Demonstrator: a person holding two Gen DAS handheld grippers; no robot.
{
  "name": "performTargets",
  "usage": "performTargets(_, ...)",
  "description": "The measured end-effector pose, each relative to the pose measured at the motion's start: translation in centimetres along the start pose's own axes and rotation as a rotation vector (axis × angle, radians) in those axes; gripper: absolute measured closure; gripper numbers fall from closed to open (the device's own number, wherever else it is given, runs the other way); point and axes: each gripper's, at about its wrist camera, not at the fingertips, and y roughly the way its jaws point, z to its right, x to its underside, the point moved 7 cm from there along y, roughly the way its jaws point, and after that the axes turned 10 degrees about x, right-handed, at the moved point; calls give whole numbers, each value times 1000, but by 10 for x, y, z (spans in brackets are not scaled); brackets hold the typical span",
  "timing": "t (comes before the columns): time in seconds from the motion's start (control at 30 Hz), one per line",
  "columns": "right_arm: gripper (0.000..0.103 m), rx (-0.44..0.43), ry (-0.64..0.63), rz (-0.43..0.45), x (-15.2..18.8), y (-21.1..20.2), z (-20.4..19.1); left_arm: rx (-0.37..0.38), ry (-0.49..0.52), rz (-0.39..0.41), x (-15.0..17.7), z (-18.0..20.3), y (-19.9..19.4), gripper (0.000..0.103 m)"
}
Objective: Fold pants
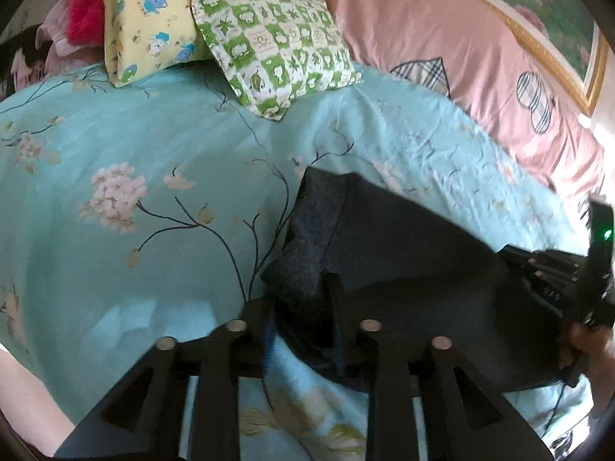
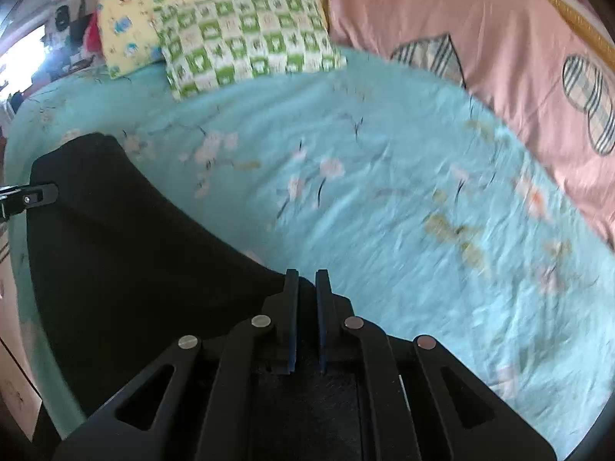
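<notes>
We hold the dark pants [image 1: 403,253] at two edges over the bed.

Our left gripper [image 1: 303,307] has its fingers [image 1: 334,299] set apart with a fold of pants cloth between them, pinched at the near left edge. Our right gripper [image 2: 306,292] has its fingers [image 2: 291,296] drawn narrow on the pants' right edge. The pants lie on a teal floral sheet [image 1: 134,146]. A green checked pillow [image 1: 273,50], a yellow pillow [image 1: 161,11] and a pink quilt [image 1: 442,38] lie beyond.
</notes>
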Motion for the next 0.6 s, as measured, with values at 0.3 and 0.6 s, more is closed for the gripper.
performTargets(0.3,84,-135,190,55,12,-63,28,-80,-1,76,-2,10,-53,54)
performTargets(0.6,77,-201,366,40,70,-111,63,7,26,60,-4,63,-56,46)
